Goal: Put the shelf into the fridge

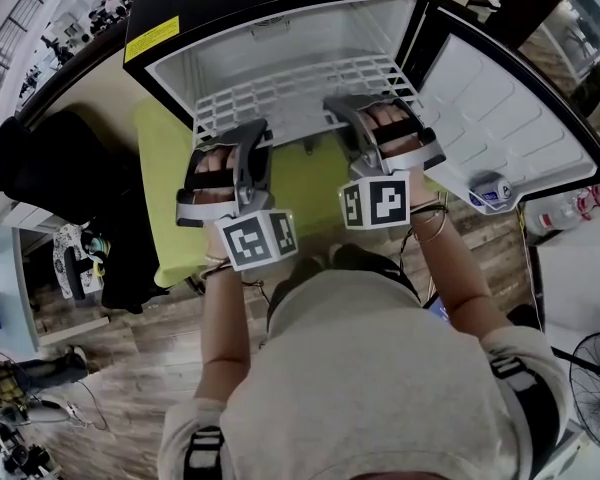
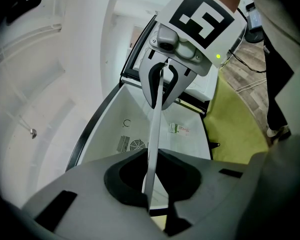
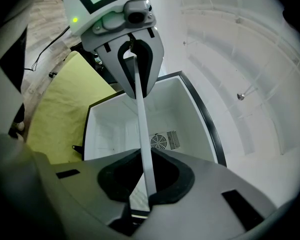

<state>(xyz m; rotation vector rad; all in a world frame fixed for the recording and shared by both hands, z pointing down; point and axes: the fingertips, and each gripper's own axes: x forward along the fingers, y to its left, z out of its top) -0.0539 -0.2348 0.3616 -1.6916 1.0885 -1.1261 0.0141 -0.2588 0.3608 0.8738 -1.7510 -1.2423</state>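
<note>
Left gripper [image 1: 248,138] and right gripper [image 1: 348,110], jaws nearly closed and clamped on the near rim of the white wire shelf [image 1: 280,93], hold it at 12 o'clock in the mouth of the open fridge [image 1: 280,38], its door [image 1: 500,118] standing at 2 o'clock. An uneven push could skew the shelf against the walls, or the thin rim could slip free.

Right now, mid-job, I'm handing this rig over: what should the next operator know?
Left gripper: shut on the shelf, on its front bar.
Right gripper: shut on the same bar.
Shelf: at the mouth of the open fridge, rear part apparently inside; door swung open at the right.
Done: shelf gripped and brought to the opening.
Left: slide it fully in, then release.
</note>
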